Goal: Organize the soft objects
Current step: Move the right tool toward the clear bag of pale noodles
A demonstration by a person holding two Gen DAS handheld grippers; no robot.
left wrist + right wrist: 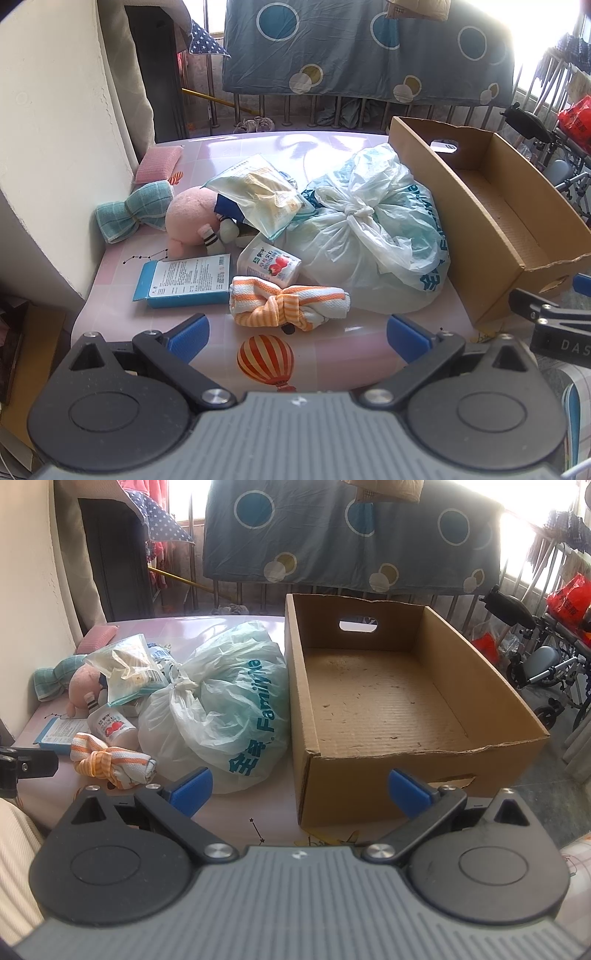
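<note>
Showing only in the right wrist view, the brown cardboard box [406,686] floor is lying bare. Both the left gripper [299,338] and the right gripper [301,788] are hanging wide apart, holding nothing. The orange-striped knotted cloth [286,304], the tied white plastic bag [369,229] and the pink plush toy [190,218] are resting on the glossy pink table [332,354]; a dotted grey sheet [365,48] is hanging behind, perhaps on a railing.

- A home, most likely a balcony or sunroom used for drying laundry.
- At the far side a grey-blue bedsheet [351,535] with circles hangs over a metal railing [258,594], with bright daylight behind it.
- More clothes [565,528] hang on a rack at far right, near a wheelchair [543,664].
- A pair of shoes [255,124] sits on the floor by the railing.
- The near table [332,350] has a pink cloth printed with a hot-air balloon, littered with a tied shopping bag [225,709], a plush toy [188,218] and knotted towels [288,304].
</note>
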